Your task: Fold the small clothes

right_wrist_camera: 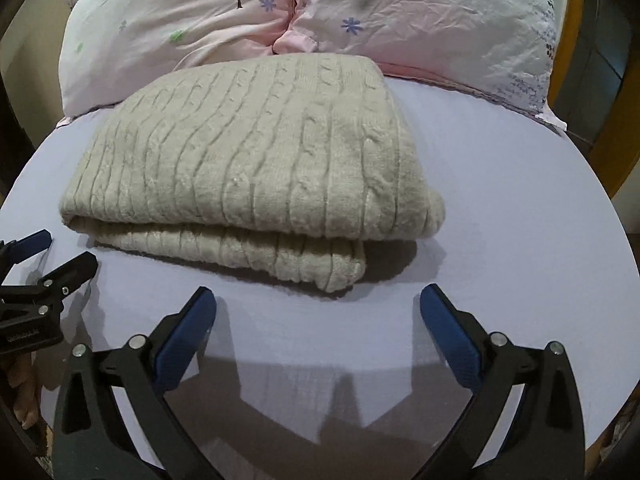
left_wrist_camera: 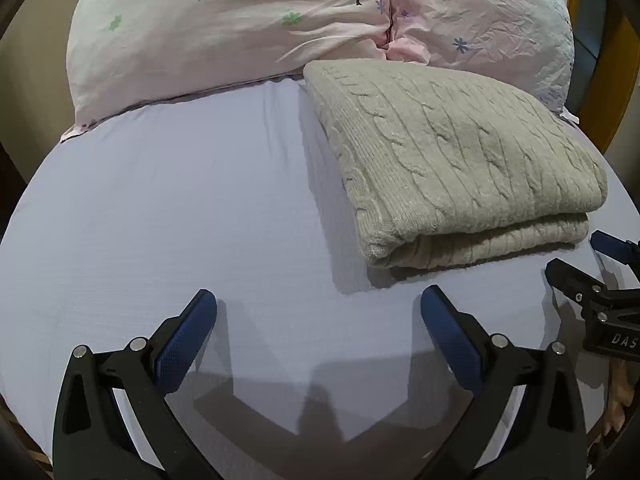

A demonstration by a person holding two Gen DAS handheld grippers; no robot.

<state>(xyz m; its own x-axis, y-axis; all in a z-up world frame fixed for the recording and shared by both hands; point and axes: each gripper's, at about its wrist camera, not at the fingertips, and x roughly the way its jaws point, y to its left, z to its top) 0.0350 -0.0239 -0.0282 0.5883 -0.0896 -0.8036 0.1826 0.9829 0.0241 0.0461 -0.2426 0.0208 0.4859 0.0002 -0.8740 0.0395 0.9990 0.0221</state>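
A folded cable-knit sweater [right_wrist_camera: 248,152] lies on the lavender bed sheet [left_wrist_camera: 180,208], at twelve o'clock from the right gripper [right_wrist_camera: 318,300]. Both it and the left gripper [left_wrist_camera: 319,300] hover wide and empty, apparently because folding looks complete.

**Open sheet in front and to the left, pillows block the far side**

We see the lavender bedsheet [left_wrist_camera: 180,208] lying flat and bare left of the folded sweater [left_wrist_camera: 452,160], so a gripper can pass there freely. A bare strip of sheet also lies between the sweater's near edge and our open left gripper [left_wrist_camera: 318,304]. The sweater itself stands as a thick, layered obstacle. Behind it the pink pillows [left_wrist_camera: 224,28] rise and touch its far edge, closing that side. The right gripper [left_wrist_camera: 592,264], also open, sits just beside the sweater's near right corner. In the right wrist view, free sheet continues right of the sweater.
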